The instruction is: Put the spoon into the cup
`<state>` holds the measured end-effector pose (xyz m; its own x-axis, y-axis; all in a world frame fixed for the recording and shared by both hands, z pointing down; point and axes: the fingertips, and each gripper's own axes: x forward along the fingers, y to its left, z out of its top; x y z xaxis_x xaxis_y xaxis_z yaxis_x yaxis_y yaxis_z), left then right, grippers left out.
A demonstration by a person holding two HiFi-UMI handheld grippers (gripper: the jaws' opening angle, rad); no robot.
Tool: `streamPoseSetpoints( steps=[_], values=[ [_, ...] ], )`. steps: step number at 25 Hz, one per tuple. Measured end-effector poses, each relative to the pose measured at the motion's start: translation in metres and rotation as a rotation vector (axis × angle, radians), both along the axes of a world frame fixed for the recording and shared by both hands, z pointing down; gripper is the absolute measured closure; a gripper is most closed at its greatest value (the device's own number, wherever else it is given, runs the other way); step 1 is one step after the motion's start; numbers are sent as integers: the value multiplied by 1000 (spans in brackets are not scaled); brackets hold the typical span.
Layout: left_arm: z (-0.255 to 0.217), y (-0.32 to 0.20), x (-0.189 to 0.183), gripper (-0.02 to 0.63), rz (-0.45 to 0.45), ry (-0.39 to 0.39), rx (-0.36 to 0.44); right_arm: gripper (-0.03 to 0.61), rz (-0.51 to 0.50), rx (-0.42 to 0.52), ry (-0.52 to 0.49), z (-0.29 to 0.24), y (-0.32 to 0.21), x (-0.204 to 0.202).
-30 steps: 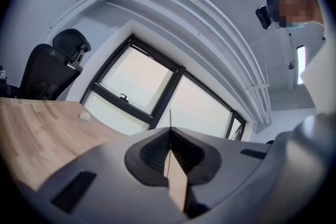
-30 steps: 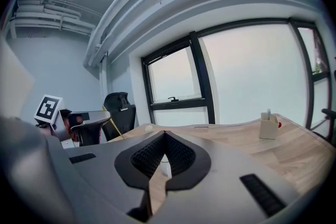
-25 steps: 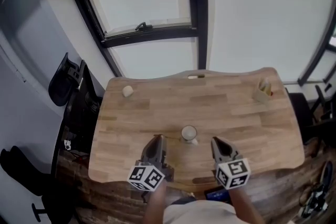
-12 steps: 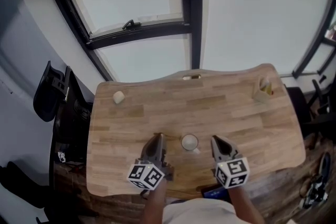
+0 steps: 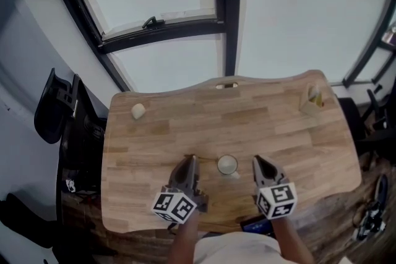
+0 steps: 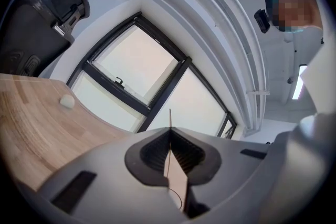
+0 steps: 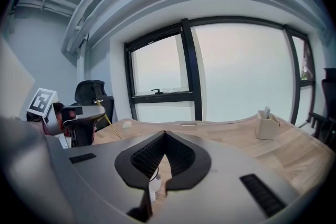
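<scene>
A small white cup (image 5: 227, 165) stands on the wooden table (image 5: 278, 133) near its front edge, between my two grippers. My left gripper (image 5: 190, 160) is just left of the cup, shut on a thin wooden spoon (image 6: 169, 119) whose slim end sticks out past the gripper (image 6: 169, 131). From the right gripper view, that spoon (image 7: 109, 125) slants up out of the left gripper (image 7: 86, 112). My right gripper (image 5: 257, 161) is just right of the cup, shut and holding nothing. Through the gap under its gripper (image 7: 165, 135) tips, the cup (image 7: 154, 186) shows.
A small pale round object (image 5: 138, 110) lies at the table's back left. A beige holder (image 5: 311, 101) with items stands at the back right. A small flat piece (image 5: 227, 85) sits at the far edge. A black office chair (image 5: 55, 108) is left of the table, windows behind.
The head camera has shifted, so the table sits slightly lower and more to the left in view. Both grippers and the cup keep the same places relative to each other.
</scene>
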<state>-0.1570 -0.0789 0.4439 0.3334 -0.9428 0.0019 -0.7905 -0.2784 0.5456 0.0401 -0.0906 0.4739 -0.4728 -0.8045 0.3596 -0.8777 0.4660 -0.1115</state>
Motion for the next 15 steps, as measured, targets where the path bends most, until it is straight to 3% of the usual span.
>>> streamPoseSetpoints(
  steps=[15],
  values=[
    [10,17,-4,612,6,-6,-22,581,72,-2,12,0,28,26]
  ],
)
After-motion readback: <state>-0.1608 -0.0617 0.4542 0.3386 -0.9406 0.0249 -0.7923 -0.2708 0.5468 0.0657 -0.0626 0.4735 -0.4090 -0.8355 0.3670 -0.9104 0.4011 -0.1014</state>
